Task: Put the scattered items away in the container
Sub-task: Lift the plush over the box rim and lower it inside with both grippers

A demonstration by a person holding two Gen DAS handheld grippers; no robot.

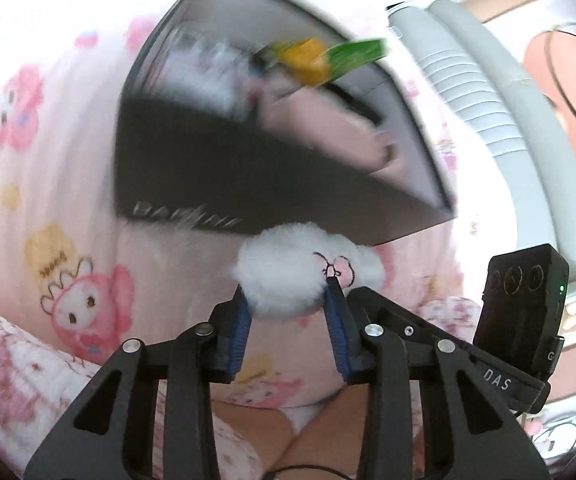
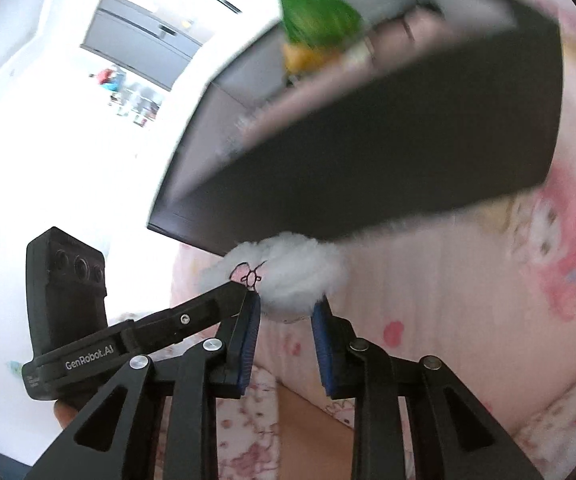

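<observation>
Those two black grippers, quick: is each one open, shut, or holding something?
Left gripper: closed on the white fluffy plush toy.
Right gripper: closed on the same toy.

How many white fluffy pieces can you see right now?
2. One fluffy piece is gripped by the left gripper, another fluffy piece by the right gripper, both in front of the dark box. Its blurred inside may hide more.
</observation>
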